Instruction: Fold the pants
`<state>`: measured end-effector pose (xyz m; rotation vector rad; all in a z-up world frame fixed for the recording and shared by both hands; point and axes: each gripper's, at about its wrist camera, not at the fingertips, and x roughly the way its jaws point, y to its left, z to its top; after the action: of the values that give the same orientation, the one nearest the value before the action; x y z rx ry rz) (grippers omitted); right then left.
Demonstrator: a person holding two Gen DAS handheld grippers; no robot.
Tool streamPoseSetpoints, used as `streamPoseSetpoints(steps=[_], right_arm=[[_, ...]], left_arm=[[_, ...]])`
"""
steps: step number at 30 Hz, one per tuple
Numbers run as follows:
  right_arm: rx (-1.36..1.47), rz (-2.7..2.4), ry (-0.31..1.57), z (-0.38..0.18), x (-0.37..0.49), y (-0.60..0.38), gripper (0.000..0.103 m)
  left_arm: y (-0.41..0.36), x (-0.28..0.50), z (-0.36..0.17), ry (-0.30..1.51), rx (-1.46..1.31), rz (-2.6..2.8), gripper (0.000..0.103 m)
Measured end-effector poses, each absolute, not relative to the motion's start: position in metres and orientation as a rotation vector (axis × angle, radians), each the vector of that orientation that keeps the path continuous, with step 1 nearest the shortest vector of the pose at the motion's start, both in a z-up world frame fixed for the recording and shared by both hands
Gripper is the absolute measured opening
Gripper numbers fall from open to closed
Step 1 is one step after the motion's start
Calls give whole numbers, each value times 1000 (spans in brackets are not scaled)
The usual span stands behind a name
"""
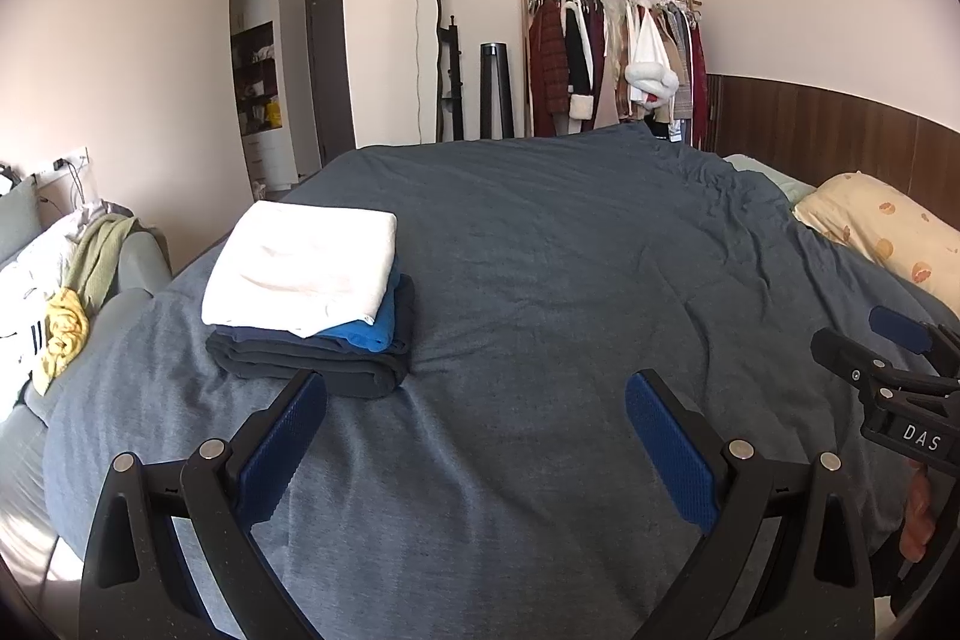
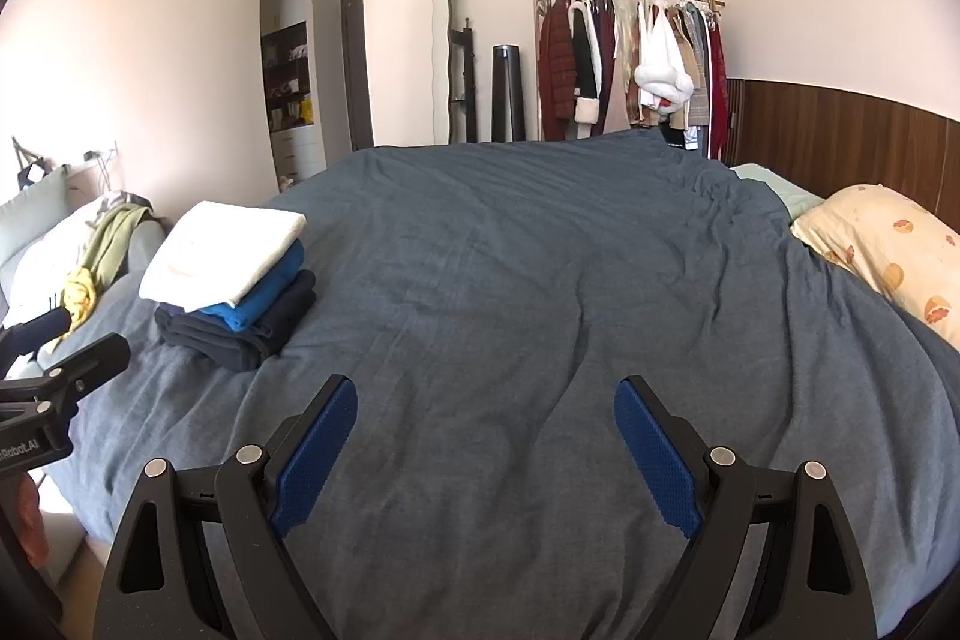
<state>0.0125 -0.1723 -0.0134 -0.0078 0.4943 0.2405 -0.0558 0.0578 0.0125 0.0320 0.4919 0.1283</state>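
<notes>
A stack of folded clothes (image 1: 312, 304) lies on the grey-blue bed cover (image 1: 570, 250): a white piece on top, a blue one under it, dark navy pieces at the bottom. It also shows in the right wrist view (image 2: 234, 286) at the left. My left gripper (image 1: 477, 394) is open and empty, just in front and to the right of the stack. My right gripper (image 2: 486, 400) is open and empty above bare cover. The right gripper shows at the left wrist view's right edge (image 1: 888, 346), and the left gripper at the right wrist view's left edge (image 2: 66, 346).
A patterned pillow (image 1: 888, 232) lies at the bed's right. A sofa with loose clothes (image 1: 66, 292) stands to the left. A clothes rack (image 1: 606, 58), a mirror (image 1: 429, 52) and a tall black stand (image 1: 495, 91) are by the far wall.
</notes>
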Motion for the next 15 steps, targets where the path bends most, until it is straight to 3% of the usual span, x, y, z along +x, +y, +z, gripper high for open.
streamPoseSetpoints(steps=[15], right_arm=[[-7,238,496,-14,13,-173,89]], left_arm=[[53,-58,13,497,34,154,103]])
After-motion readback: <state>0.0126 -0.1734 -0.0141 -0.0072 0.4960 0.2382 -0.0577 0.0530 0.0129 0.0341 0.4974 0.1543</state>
